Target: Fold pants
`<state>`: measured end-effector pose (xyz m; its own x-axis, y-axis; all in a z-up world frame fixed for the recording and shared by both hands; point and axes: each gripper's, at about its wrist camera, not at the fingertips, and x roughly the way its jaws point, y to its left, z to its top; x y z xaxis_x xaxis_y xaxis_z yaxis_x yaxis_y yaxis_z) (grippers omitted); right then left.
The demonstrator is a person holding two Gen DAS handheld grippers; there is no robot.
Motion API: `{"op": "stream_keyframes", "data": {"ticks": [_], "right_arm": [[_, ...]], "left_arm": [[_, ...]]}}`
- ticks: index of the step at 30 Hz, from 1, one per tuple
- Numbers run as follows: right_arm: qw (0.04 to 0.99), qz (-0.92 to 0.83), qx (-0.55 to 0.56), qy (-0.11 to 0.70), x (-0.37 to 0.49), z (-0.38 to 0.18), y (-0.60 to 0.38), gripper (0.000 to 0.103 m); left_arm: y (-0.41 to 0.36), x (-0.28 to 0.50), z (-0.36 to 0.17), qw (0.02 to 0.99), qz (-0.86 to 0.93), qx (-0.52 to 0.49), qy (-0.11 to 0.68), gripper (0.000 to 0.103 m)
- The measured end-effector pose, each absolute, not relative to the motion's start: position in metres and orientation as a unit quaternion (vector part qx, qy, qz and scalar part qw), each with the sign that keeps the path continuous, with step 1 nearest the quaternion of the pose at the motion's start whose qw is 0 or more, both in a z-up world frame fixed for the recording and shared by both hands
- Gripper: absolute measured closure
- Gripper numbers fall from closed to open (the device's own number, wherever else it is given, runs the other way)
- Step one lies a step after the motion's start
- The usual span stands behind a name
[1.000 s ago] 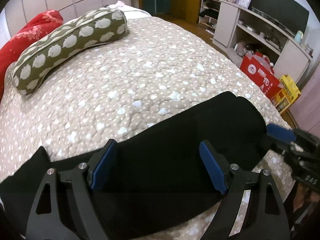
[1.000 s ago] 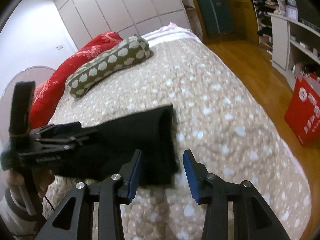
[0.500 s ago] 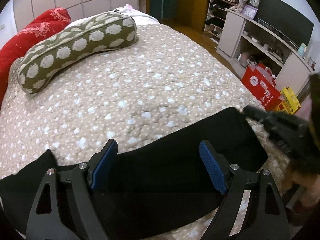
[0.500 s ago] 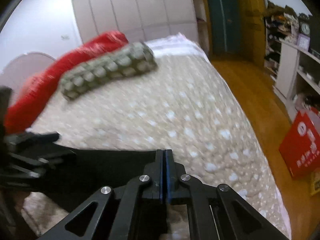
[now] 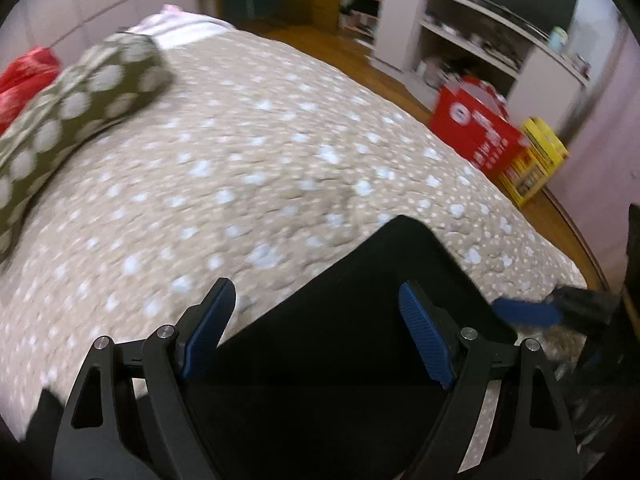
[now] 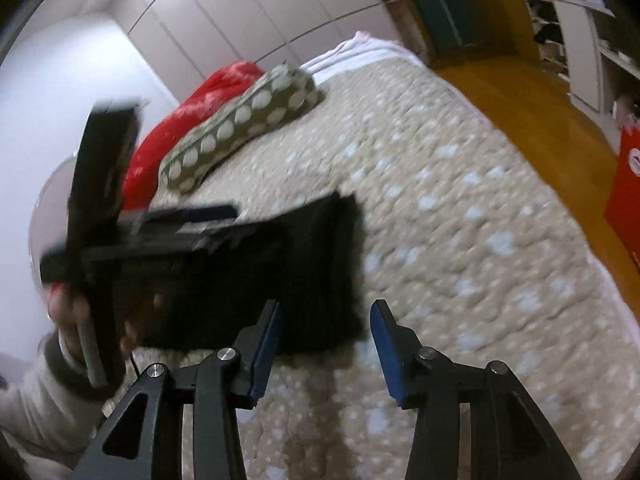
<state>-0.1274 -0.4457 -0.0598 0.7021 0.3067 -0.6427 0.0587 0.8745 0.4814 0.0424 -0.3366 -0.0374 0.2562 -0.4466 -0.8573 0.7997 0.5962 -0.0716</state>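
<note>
spread across both views, a beige quilted bedspread [image 5: 280,168] dotted with pale shapes; on its near edge, black pants [image 5: 360,320] lying flat as a folded rectangle, rounded far corner toward the middle of the bed; seen from the right wrist, the same pants [image 6: 304,280] dark and blurred, ribbed end facing right; farther back, a long olive bolster pillow [image 6: 248,120] with white spots, and just behind it a red cushion [image 6: 188,120] against the white panelled wall; off the bed's far side, a wooden floor with a red box [image 5: 480,132] and a yellow box [image 5: 536,160] touching it, below white shelving [image 5: 472,44]; low in the left wrist view, the left gripper [image 5: 316,332] directly above the pants, blue pads spread wide, nothing between them; in the right wrist view, the right gripper [image 6: 324,348] likewise spread apart, just off the pants' near right corner over bare quilt, holding nothing; at left there, the person's left hand [image 6: 76,340] wrapped round the other gripper's black handle, blurred; one blue fingertip [image 5: 524,314] of the right gripper showing beside the pants' right edge.
</note>
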Motion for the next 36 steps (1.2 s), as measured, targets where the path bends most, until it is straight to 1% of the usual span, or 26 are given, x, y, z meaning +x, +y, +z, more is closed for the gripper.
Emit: {"op": "stream_keyframes", "data": {"ticks": [2, 7, 8, 10, 11, 12, 16, 17, 18, 19, 20, 21, 22, 24, 28, 30, 31, 34, 36], "right_arm": [[0.892, 0.068, 0.230, 0.383, -0.125, -0.064, -0.440, 0.058], [0.890, 0.078, 0.253, 0.370, -0.123, -0.071, -0.444, 0.057], [0.890, 0.080, 0.257, 0.368, -0.123, -0.072, -0.445, 0.057], [0.890, 0.081, 0.263, 0.363, -0.122, -0.074, -0.446, 0.057], [0.891, 0.080, 0.265, 0.361, -0.122, -0.075, -0.446, 0.057], [0.892, 0.078, 0.266, 0.358, -0.121, -0.075, -0.446, 0.057], [0.893, 0.067, 0.272, 0.352, -0.119, -0.075, -0.444, 0.057], [0.894, 0.064, 0.273, 0.349, -0.118, -0.075, -0.442, 0.059], [0.896, 0.061, 0.271, 0.347, -0.117, -0.075, -0.440, 0.066], [0.897, 0.059, 0.269, 0.345, -0.115, -0.075, -0.439, 0.070], [0.898, 0.058, 0.269, 0.343, -0.114, -0.075, -0.437, 0.077], [0.897, 0.063, 0.274, 0.341, -0.114, -0.074, -0.438, 0.086], [0.895, 0.071, 0.282, 0.339, -0.114, -0.073, -0.438, 0.087], [0.899, 0.069, 0.274, 0.333, -0.114, -0.063, -0.434, 0.089], [0.916, 0.096, 0.245, 0.302, -0.111, -0.022, -0.414, 0.089], [0.923, 0.121, 0.227, 0.285, -0.108, 0.001, -0.398, 0.089], [0.924, 0.142, 0.219, 0.278, -0.104, 0.013, -0.386, 0.089], [0.927, 0.188, 0.187, 0.266, -0.090, 0.036, -0.345, 0.089], [0.924, 0.214, 0.170, 0.269, -0.078, 0.040, -0.316, 0.089]], "left_arm": [[-0.346, 0.047, -0.040, 0.756, -0.422, 0.196, 0.461, 0.019], [-0.369, 0.060, -0.052, 0.730, -0.446, 0.198, 0.479, 0.019], [-0.371, 0.062, -0.054, 0.727, -0.449, 0.199, 0.480, 0.018], [-0.377, 0.062, -0.056, 0.720, -0.461, 0.202, 0.478, 0.008], [-0.379, 0.062, -0.057, 0.715, -0.466, 0.205, 0.479, 0.006], [-0.382, 0.061, -0.059, 0.705, -0.475, 0.213, 0.481, 0.001], [-0.395, 0.048, -0.063, 0.702, -0.477, 0.264, 0.459, 0.001], [-0.396, 0.047, -0.064, 0.702, -0.478, 0.266, 0.455, 0.002], [-0.396, 0.047, -0.064, 0.704, -0.480, 0.264, 0.453, 0.008], [-0.394, 0.047, -0.062, 0.706, -0.483, 0.258, 0.450, 0.018], [-0.392, 0.049, -0.060, 0.705, -0.488, 0.250, 0.450, 0.025], [-0.390, 0.051, -0.057, 0.704, -0.493, 0.238, 0.452, 0.041], [-0.386, 0.054, -0.053, 0.701, -0.499, 0.220, 0.460, 0.060], [-0.380, 0.059, -0.046, 0.697, -0.501, 0.201, 0.472, 0.077], [-0.352, 0.060, -0.012, 0.725, -0.494, 0.175, 0.447, 0.077], [-0.322, 0.067, 0.014, 0.746, -0.487, 0.151, 0.430, 0.077], [-0.300, 0.073, 0.030, 0.760, -0.478, 0.131, 0.421, 0.077], [-0.238, 0.089, 0.057, 0.789, -0.446, 0.088, 0.413, 0.077], [-0.201, 0.095, 0.062, 0.804, -0.421, 0.070, 0.413, 0.077]]}}
